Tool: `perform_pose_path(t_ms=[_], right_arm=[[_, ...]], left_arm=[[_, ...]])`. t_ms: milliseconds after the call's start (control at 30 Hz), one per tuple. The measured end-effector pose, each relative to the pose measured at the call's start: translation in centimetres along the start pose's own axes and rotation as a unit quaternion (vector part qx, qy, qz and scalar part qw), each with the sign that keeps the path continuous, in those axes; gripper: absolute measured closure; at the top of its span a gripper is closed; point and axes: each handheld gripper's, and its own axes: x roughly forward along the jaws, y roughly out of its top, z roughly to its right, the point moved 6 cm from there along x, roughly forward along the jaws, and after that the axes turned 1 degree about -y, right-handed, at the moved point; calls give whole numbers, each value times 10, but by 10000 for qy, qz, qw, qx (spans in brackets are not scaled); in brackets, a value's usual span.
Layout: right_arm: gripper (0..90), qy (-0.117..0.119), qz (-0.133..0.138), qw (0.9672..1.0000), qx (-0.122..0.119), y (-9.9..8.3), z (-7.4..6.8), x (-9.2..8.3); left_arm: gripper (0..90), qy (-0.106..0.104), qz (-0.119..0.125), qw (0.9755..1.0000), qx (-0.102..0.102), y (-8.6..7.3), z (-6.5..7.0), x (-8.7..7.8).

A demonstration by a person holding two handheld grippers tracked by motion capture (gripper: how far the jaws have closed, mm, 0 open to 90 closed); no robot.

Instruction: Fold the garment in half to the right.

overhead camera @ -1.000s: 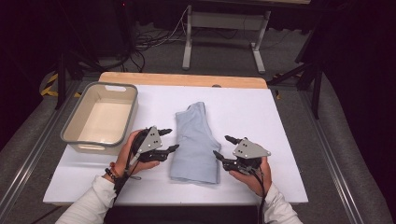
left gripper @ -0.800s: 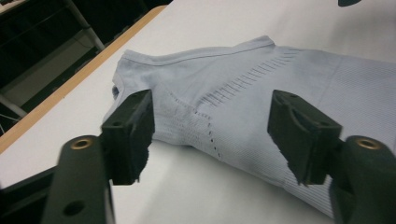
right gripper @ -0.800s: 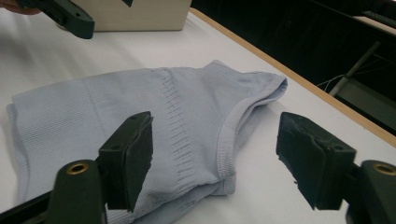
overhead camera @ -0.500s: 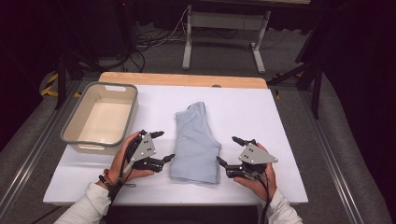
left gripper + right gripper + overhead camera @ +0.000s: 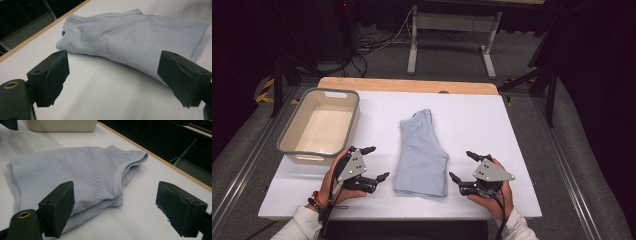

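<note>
Folded pale-blue knit top [image 5: 421, 154]: light, soft, floppy, probably stretchy. Pinch the near hem corners. Left claw [image 5: 371, 163] and right claw [image 5: 463, 166] just opened wide, empty.

bin [image 5: 60, 125]: chopped off by the top edge in the right gripper view
garment [image 5: 130, 37] underside: folded under, can't see it
</note>
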Motion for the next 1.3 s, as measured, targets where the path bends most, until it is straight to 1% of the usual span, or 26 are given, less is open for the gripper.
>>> perform_pose_path(t_ms=[67,167,233,267,333,400,467,533,567,633,667,733,800,867,933,1000,1100,1200,1300], right_arm=[[167,20,1,10000,43,-2,0,-1],[168,41,-16,10000,36,-6,-1,-2],[170,71,-20,10000,64,-8,-2,-2],[171,75,-17,9999,83,-9,-2,-3],[173,60,-50,9999,82,-13,-1,-4],[173,81,-63,9999,117,-17,-1,-5],[172,84,-80,9999,95,-20,0,-7],[169,85,-43,9998,166,-21,1,-8],[168,66,-33,9998,188,-22,1,-8],[167,80,-32,9998,167,-23,0,-8],[170,87,-56,9998,153,-24,-1,-7],[207,149,-176,9997,27,-26,-3,-5],[210,156,-186,9997,-59,-26,-5,-3],[204,165,-151,9997,-54,-24,-6,-2],[201,173,-138,9997,-65,-23,-6,-1],[199,168,-138,9997,-74,-22,-5,0],[204,114,-178,9997,-109,-22,-3,1],[208,107,-139,9998,-110,-19,-2,1],[209,95,-122,9998,-109,-18,-1,2]], left_arm=[[111,21,-12,10000,-55,-3,0,-2],[109,25,1,10000,-67,-6,-1,-7],[109,84,16,9999,-127,-7,-3,-10],[109,73,22,9998,-184,-8,-3,-11],[103,88,12,9998,-204,-11,-3,-13],[101,82,-42,9997,-244,-16,-2,-14],[96,41,-89,9994,-339,-21,0,-15],[94,91,-164,9993,-322,-26,1,-17],[93,81,-193,9992,-337,-28,2,-19],[89,96,-256,9991,-313,-31,1,-22],[89,96,-239,9990,-367,-32,0,-24],[95,141,-197,9986,-477,-34,-4,-27],[97,143,-162,9981,-583,-34,-6,-29],[97,143,-210,9979,-589,-35,-6,-28],[97,101,-251,9980,-565,-36,-4,-28],[99,84,-257,9981,-560,-36,-3,-27],[114,72,-343,9976,-598,-37,0,-25],[114,70,-395,9977,-550,-38,2,-25],[114,58,-441,9975,-556,-39,5,-25]])
